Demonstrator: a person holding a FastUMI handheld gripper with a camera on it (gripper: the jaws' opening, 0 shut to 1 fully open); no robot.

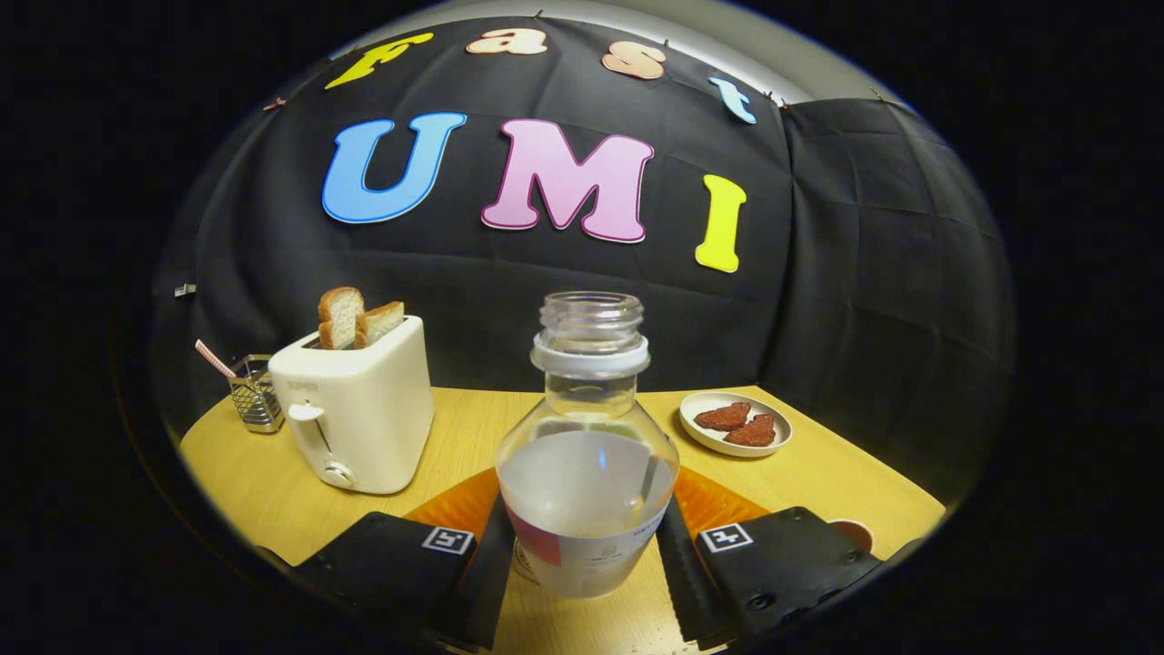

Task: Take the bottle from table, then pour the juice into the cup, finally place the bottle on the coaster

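Gripper view has the bottle (587,455) upright between the fingers (486,564), both pressing its lower sides, the jaws closed on it at 6 o'clock. An orange coaster (464,505) lies behind its base. The toaster (359,409) stands at 10 o'clock, a plate (691,428) at 2 o'clock, the cup (853,532) at 4 o'clock.

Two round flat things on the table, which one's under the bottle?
The orange coaster: it shows on both sides of the bottle, which sits between the jaws of the gripper. The white plate with two reddish pieces lies beyond, apart.
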